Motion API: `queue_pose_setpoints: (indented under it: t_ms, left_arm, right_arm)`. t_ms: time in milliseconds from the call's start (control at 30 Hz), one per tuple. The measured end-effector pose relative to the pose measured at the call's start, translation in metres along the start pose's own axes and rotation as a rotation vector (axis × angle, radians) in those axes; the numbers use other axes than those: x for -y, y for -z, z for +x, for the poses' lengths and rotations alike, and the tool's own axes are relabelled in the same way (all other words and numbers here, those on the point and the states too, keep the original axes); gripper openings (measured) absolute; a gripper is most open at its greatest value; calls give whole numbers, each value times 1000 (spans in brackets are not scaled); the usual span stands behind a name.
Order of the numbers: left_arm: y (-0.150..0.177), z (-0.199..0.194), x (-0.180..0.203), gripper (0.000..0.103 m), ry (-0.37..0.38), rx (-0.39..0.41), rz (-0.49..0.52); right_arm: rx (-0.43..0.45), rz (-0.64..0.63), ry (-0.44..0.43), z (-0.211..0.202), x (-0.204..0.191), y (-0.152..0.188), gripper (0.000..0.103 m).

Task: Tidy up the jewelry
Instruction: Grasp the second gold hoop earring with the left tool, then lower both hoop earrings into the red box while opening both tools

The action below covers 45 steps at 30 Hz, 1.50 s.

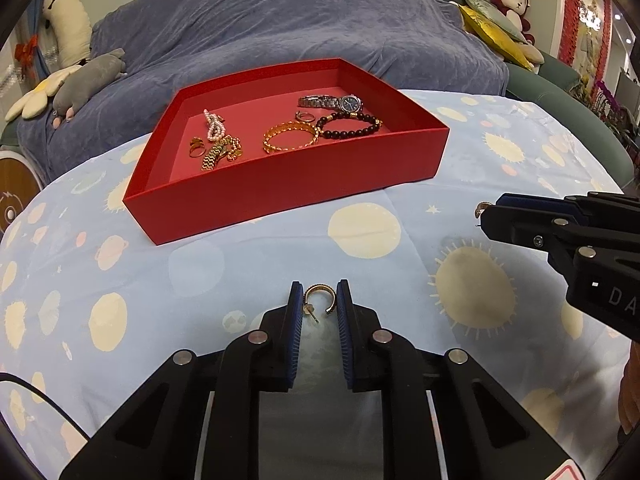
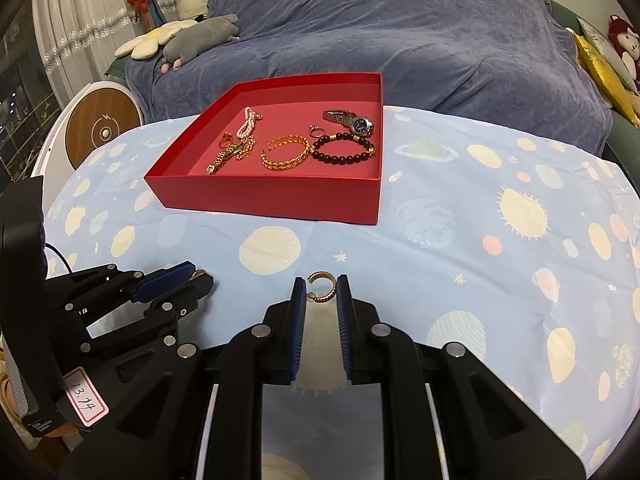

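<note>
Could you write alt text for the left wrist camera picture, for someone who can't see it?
A gold hoop earring sits between the blue-padded fingers of the left gripper, above a planet-print tablecloth. Behind it, a red tray holds bracelets, rings and a watch.

You've got matt black plastic grippers with ribbed blue pads (image 1: 295, 312), shiny gold metal earrings (image 1: 318, 298), a matt red cardboard tray (image 1: 288, 196), smooth printed cotton tablecloth (image 1: 200, 280), glossy dark bead bracelet (image 1: 349, 125).

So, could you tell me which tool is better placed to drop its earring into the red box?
Probably right: the right tool, gripping its hoop earring, looks nearer the red box than the left tool with the other earring.
</note>
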<state>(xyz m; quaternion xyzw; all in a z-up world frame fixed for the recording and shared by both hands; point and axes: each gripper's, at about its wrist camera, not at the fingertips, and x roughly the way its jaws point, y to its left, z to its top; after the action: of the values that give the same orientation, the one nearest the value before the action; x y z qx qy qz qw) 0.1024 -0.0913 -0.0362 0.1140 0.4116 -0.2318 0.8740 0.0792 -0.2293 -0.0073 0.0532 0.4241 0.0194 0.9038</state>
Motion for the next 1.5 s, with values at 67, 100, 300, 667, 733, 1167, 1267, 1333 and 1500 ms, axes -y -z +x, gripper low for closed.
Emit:
queue_pose_setpoints:
  t_ms: [67,100,300,667,733,1167,1267,1333,1500]
  left_arm:
    - [-4,-10,-3,15,4,18,-12]
    - [-7,-15,-4,15,7,29,-18]
    - [-32,-54,-23,15,-1,114,-51]
    - [-98,-62,-58,15,-141,196,-58]
    - [-109,-54,-62,15,-156,201,-65]
    - [-132,10,-78,15,-206,153,-113]
    - [-133,18,-82,15,-211,142,-119]
    - [-132,21,-84,15,-210,137,-125]
    - [-134,29,-92,15,-212,131,-142]
  right_arm:
    - [13,2,-2,-4,0,-4,15]
    - [21,2,-2,-7,0,-7,15]
    - [68,21,-22,-22,-1,-26,15]
    - [128,66,-68,-11,1,-97,15]
    - [127,76,-65,-1,3,-109,15]
    - [88,45,-41,53,-3,-129,15]
    - [80,35,-45,61,-6,-129,15]
    - [75,32,-48,66,-8,-129,15]
    - [69,38,-45,78,-6,-131,15]
